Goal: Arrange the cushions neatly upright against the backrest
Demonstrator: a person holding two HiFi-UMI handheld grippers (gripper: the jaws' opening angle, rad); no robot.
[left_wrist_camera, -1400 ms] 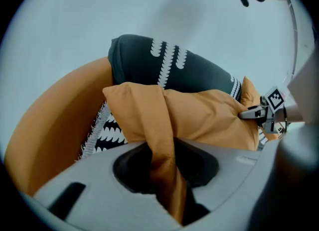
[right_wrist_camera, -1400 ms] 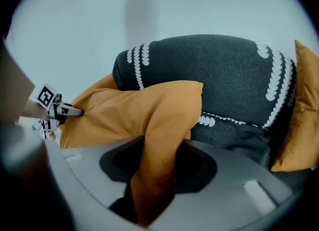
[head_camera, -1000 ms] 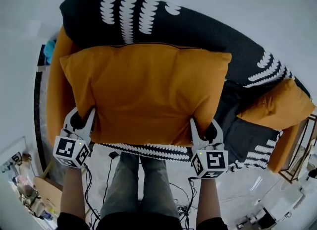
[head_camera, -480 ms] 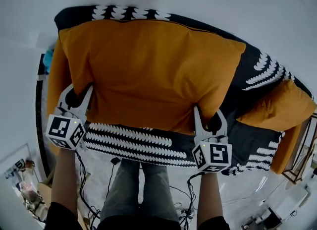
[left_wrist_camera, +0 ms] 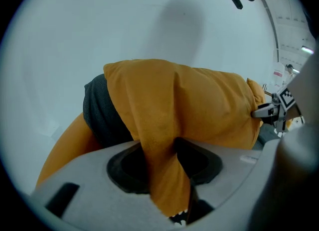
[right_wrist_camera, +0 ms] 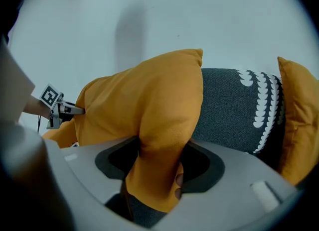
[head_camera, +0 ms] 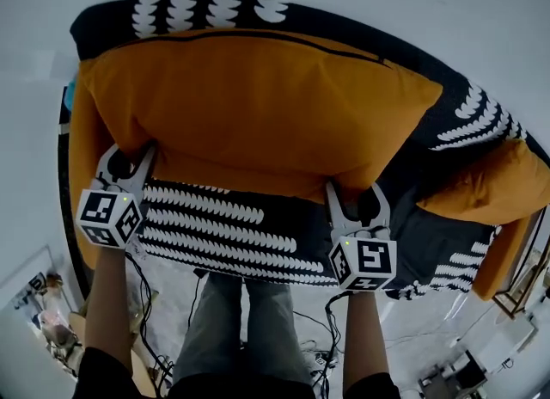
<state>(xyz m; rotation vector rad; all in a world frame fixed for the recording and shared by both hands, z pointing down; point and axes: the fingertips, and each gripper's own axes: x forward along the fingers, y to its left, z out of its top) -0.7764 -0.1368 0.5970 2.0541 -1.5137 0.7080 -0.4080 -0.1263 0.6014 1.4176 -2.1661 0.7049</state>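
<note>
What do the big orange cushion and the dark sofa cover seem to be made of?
The large orange cushion: apparently soft woven fabric, matte; it creases and bunches. The sofa cover: likely coarser woven cloth, matte dark grey with white print; fine weave grain shows.

The left tool (head_camera: pixel 129 159) and right tool (head_camera: pixel 355 196) are grey (black-and-white square markings).

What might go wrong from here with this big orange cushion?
Both the left tongs and right tongs have just been opening with the lower corners of the large orange cushion between them. If it isn't leaning firmly on the backrest, it may flop forward onto the seat. Uneven release might leave it crooked.
</note>
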